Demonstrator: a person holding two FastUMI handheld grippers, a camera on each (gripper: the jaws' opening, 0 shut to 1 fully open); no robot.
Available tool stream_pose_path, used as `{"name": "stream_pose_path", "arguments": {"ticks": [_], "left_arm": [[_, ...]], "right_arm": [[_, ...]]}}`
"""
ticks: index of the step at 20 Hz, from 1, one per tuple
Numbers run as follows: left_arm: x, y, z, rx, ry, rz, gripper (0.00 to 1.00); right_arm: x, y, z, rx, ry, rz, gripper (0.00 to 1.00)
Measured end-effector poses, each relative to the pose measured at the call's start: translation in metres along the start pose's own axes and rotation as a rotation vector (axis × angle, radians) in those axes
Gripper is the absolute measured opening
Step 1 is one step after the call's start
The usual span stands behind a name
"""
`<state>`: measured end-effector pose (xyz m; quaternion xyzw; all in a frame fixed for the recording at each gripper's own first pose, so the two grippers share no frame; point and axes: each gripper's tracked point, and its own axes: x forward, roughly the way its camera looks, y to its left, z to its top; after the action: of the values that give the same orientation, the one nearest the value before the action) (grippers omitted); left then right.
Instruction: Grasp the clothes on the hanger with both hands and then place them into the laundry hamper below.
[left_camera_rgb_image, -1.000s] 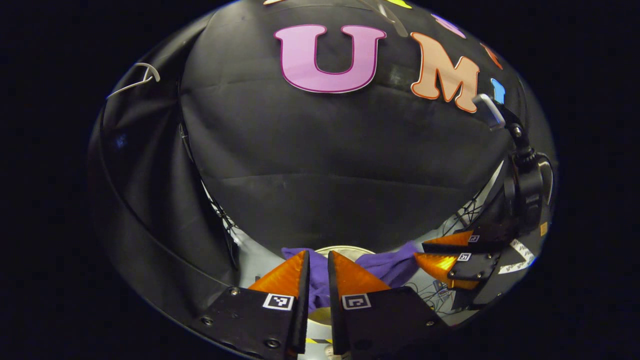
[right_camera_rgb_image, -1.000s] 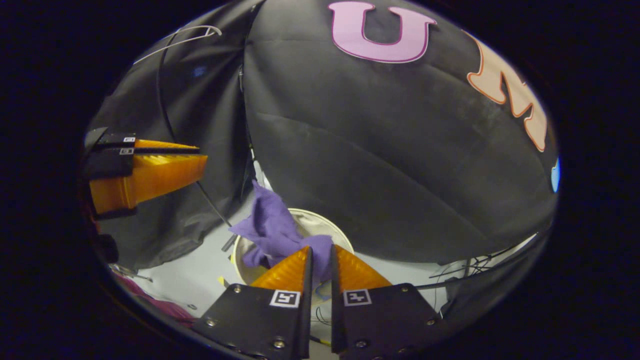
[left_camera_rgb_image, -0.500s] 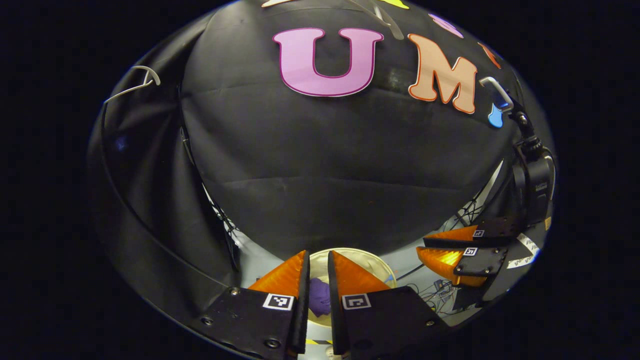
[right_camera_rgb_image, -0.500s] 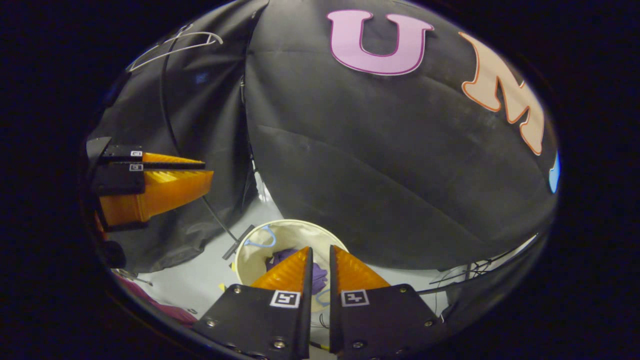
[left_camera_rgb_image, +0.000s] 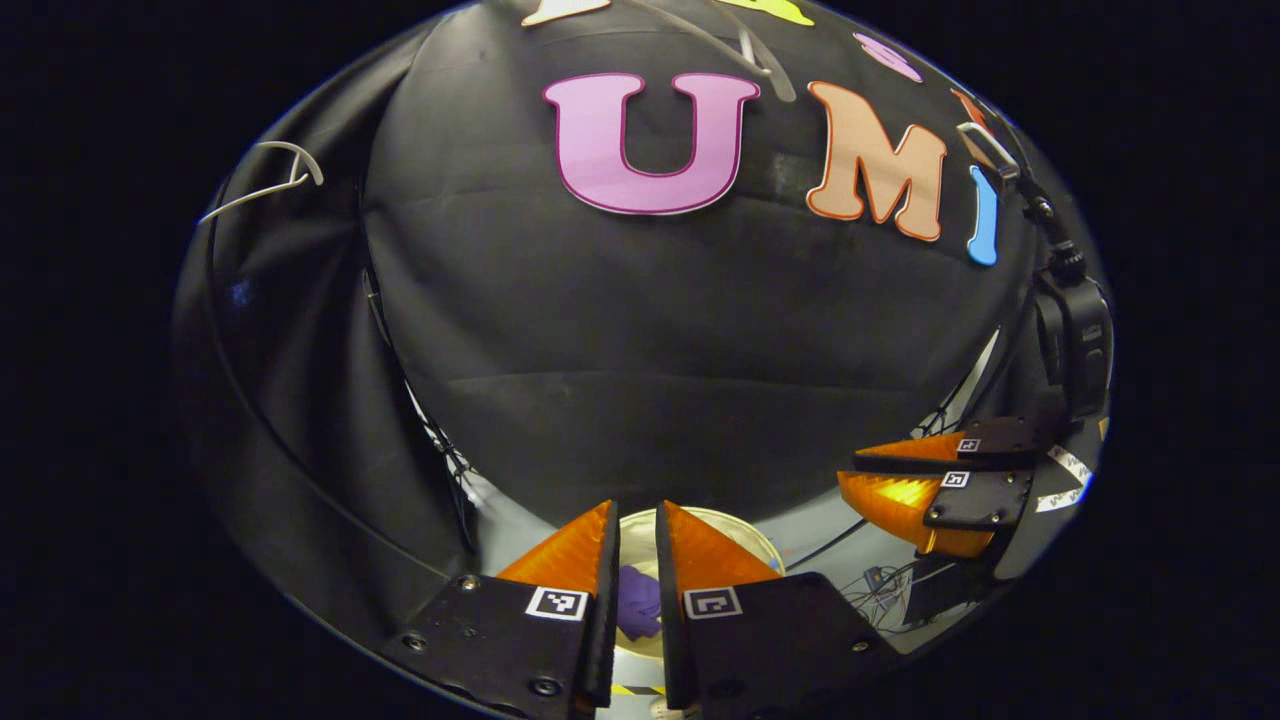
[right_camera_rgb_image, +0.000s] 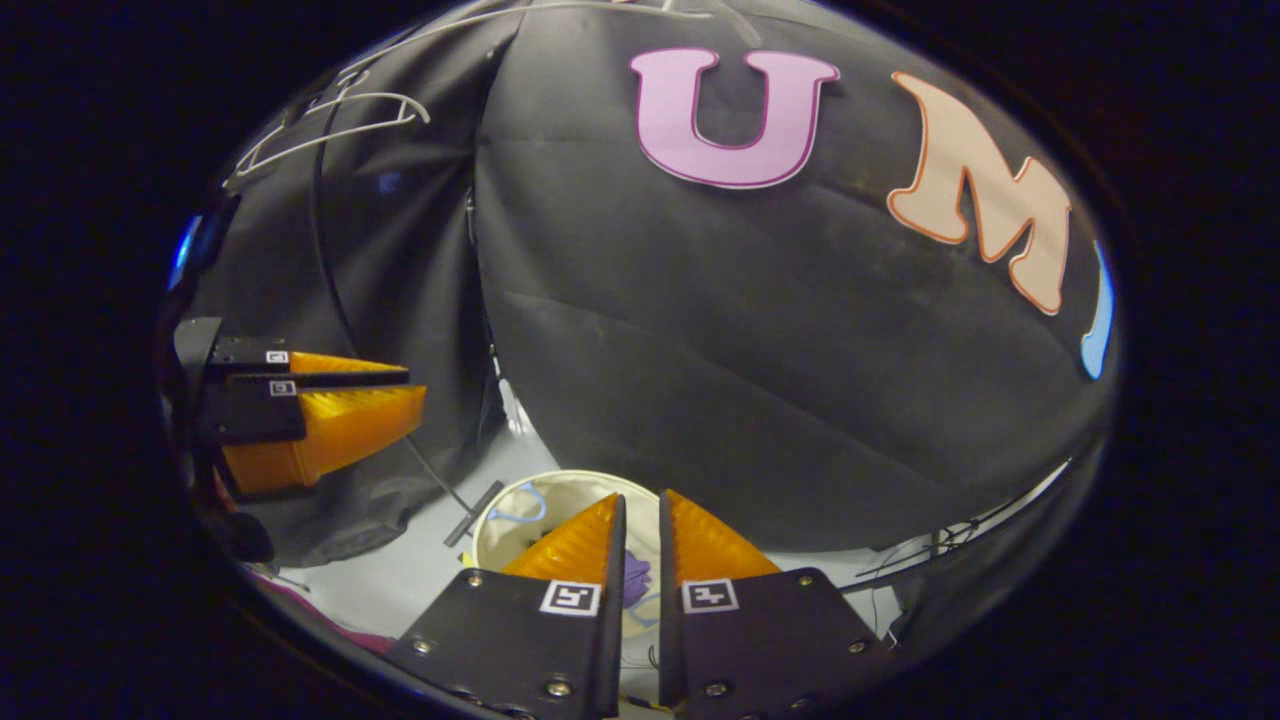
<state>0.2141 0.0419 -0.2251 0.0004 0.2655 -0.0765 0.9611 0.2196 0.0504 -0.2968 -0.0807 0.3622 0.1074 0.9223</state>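
The purple clothes (left_camera_rgb_image: 638, 612) lie inside the cream laundry hamper (right_camera_rgb_image: 560, 493). Above the laundry hamper, the left gripper (left_camera_rgb_image: 637, 520) and right gripper (right_camera_rgb_image: 640, 510) each hold nothing, with 2 fingers narrowly parted.

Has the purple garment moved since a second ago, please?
Yes. The purple garment has dropped from rim level, where it draped over the hamper's edge, down inside the laundry hamper and now lies within its rim.

We see the crumpled purple cloth garment (left_camera_rgb_image: 638, 605) lying inside the round cream fabric laundry hamper (right_camera_rgb_image: 560, 493), which stands upright on the pale floor below (its rim open). A thin white wire hanger (left_camera_rgb_image: 262, 184) hangs bare at upper left.
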Motion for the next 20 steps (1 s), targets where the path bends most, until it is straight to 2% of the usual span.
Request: {"name": "stream_pose_path", "arguments": {"ticks": [6, 8, 9, 10, 11, 12, 13, 15, 17, 18, 19, 20], "left_arm": [[-0.04, -0.011, 0.058, 0.04, -0.167, -0.025, 0.21], [-0.062, -0.018, 0.082, 0.061, -0.239, -0.034, 0.17], [-0.076, -0.02, 0.091, 0.07, -0.272, -0.042, 0.24], [-0.089, -0.023, 0.101, 0.079, -0.306, -0.054, 0.17], [-0.103, -0.027, 0.109, 0.086, -0.334, -0.064, 0.21], [-0.118, -0.031, 0.117, 0.093, -0.362, -0.072, 0.17], [-0.131, -0.033, 0.123, 0.103, -0.39, -0.077, 0.21], [-0.157, -0.037, 0.134, 0.126, -0.433, -0.082, 0.21], [-0.182, -0.04, 0.144, 0.139, -0.47, -0.097, 0.21], [-0.194, -0.043, 0.148, 0.144, -0.48, -0.11, 0.26], [-0.203, -0.047, 0.153, 0.149, -0.491, -0.121, 0.31], [-0.21, -0.052, 0.157, 0.153, -0.497, -0.129, 0.36]], "right_arm": [[-0.053, -0.013, 0.053, 0.05, -0.17, -0.063, 0.16], [-0.087, -0.016, 0.075, 0.065, -0.241, -0.094, 0.16], [-0.101, -0.017, 0.081, 0.076, -0.274, -0.11, 0.16], [-0.119, -0.02, 0.09, 0.093, -0.307, -0.123, 0.15], [-0.134, -0.018, 0.097, 0.108, -0.34, -0.135, 0.16], [-0.151, -0.018, 0.103, 0.119, -0.373, -0.146, 0.16], [-0.166, -0.017, 0.105, 0.126, -0.396, -0.161, 0.15], [-0.195, -0.013, 0.11, 0.131, -0.442, -0.186, 0.14], [-0.221, -0.016, 0.115, 0.13, -0.485, -0.214, 0.18], [-0.237, -0.014, 0.113, 0.13, -0.495, -0.227, 0.17], [-0.248, -0.013, 0.112, 0.132, -0.504, -0.237, 0.31], [-0.259, -0.013, 0.113, 0.133, -0.515, -0.244, 0.26]]}}
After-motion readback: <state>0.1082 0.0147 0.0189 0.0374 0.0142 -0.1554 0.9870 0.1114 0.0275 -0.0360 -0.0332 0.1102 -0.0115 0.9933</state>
